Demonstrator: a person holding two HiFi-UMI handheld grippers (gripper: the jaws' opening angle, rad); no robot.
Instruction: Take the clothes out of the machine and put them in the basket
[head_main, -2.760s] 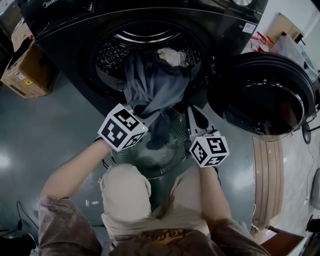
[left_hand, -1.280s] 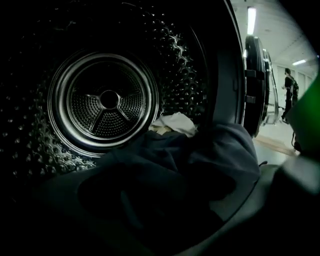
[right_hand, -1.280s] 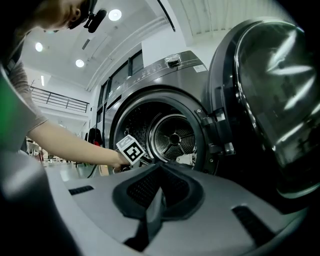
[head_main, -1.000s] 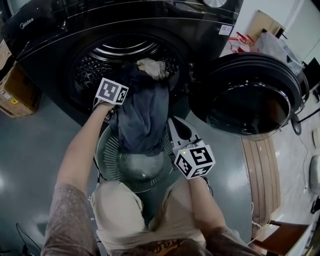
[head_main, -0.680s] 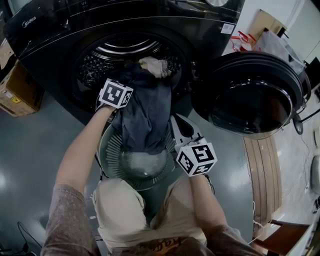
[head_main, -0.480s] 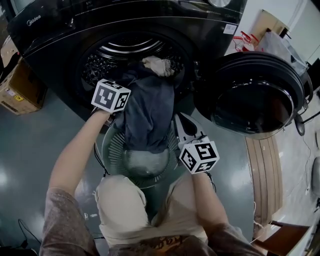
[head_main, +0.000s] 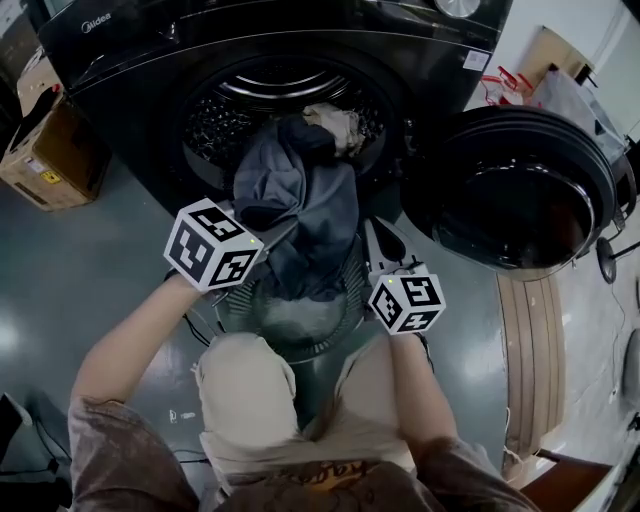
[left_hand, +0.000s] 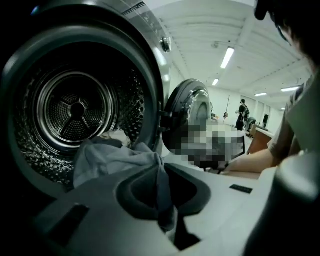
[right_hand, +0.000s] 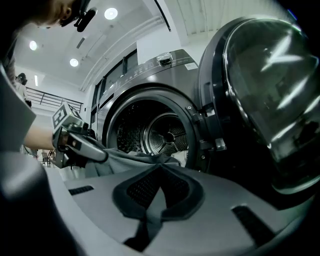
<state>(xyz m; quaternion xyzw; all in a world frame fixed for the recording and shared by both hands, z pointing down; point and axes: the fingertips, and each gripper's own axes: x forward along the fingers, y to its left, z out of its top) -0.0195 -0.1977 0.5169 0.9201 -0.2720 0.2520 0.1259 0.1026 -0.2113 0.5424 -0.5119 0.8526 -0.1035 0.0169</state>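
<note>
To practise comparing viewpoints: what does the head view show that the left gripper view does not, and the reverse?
Head view only: the basket below the grey garment, a cardboard box. Left gripper view only: ceiling lights, a distant standing person, cloth pinched in the left gripper's shut fingers. Both: the grey garment, the drum, the open door.
</note>
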